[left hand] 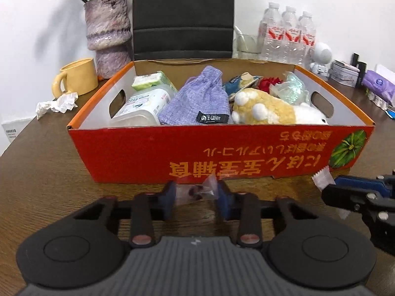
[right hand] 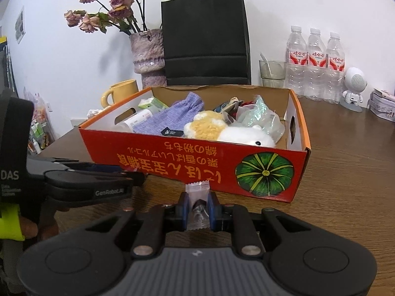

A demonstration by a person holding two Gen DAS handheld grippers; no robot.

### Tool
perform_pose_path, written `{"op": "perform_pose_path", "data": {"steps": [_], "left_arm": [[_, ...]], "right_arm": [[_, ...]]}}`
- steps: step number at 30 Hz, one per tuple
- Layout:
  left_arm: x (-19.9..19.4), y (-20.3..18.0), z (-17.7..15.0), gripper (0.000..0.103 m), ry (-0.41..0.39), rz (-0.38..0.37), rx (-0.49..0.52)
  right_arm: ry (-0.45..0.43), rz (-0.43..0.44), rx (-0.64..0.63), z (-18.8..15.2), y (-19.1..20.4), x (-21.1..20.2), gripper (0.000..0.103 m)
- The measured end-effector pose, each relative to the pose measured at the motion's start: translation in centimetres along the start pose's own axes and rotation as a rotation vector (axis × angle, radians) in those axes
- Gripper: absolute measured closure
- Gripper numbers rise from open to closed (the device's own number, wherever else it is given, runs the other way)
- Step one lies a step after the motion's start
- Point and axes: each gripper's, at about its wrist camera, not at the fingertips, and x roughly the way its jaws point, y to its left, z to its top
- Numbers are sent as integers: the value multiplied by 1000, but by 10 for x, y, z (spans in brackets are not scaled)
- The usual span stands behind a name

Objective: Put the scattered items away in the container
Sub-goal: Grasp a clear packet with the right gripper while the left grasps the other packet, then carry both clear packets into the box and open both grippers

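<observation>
box (left hand: 217,153) on table (left hand: 44,172), mug (left hand: 79,76) left (vase (left hand: 108,34) behind), bottles (left hand: 287,34) behind right

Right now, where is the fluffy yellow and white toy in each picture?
Left wrist view: the plush toy lies in the red box, near its front right corner, right of the purple knit pouch.
Right wrist view: the plush toy lies front and center in the box.
Shared landmark: the purple knit pouch just left of it.
</observation>
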Motion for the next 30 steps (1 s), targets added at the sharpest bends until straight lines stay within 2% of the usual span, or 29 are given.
{"op": "perform_pose_path", "data": {"steps": [4,13,18,22,27,30], "left_arm": [[-9,5,-5,88,4,-38,9],[-40,18,-20,91,-40,-86,20],[-72,29,-17,91,-111,-151,4],[-97,41,8,91,-211,-214,-16],[-98,41,57,91,-318,-190,-21],[-82,36,86,91,-335,-176,-31]], "right_arm": [[-6,6,5,0,-1,-2,88],[3,-3,-7,-2,2,-1,88],[-8,16,-6,1,4,-13,88],[-71,41,-6,21,5,-31,88],[-151,14,-31,64,4,-34,88],[-165,-16,-39,93,0,-18,88]]}}
